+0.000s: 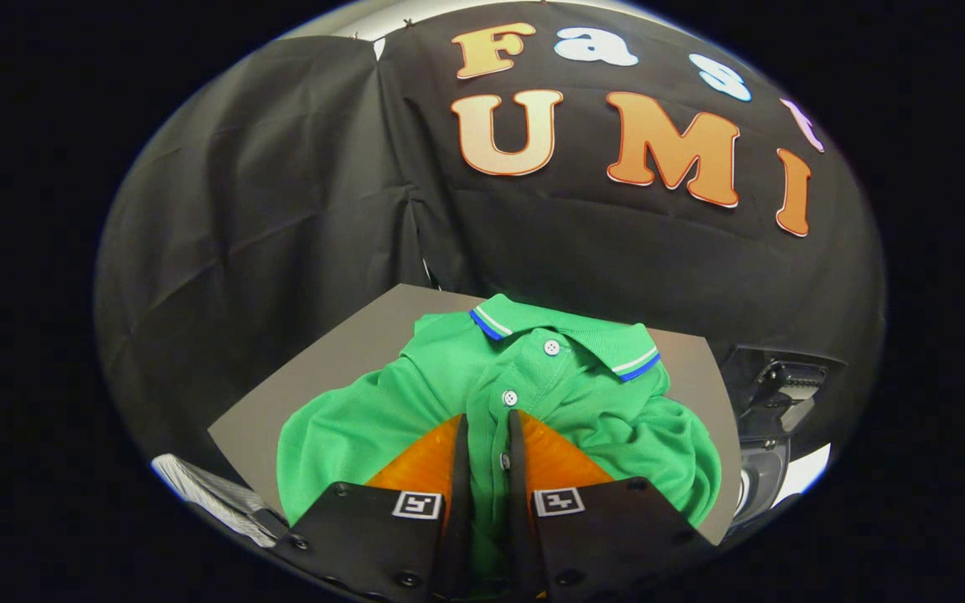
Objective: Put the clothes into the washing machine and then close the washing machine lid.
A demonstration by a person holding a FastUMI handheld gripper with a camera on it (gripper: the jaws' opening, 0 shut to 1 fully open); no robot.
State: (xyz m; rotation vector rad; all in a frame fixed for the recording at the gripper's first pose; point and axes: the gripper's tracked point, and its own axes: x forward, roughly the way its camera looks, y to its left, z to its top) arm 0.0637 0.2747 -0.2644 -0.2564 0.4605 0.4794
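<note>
- Tongs (489, 427) are nearly closed, both fingers pinching a ridge of the green polo shirt (449, 385) right along its button placket, with cloth showing in the narrow gap between them.
- That shirt lies in a loose heap on the grey table (315, 368), collar (570, 335) away from the fingers and the striped collar edge turned up towards the booth wall.
- Two white buttons (551, 347) sit just beyond the fingertips; a third is caught between the fingers.
- It looks light and limp, a soft knit that will sag and trail once lifted, so sleeves and hem are likely to hang below the grip.
- I'd judge the placket a fair hold: doubled fabric, thicker and less slippery than a single layer, though the buttons could let the pads skid.
- Some dark equipment (771, 394) stands beside the table off to the right; whether it is the washing machine I can't tell.
- Loading has not happened yet, by the look of it.
</note>
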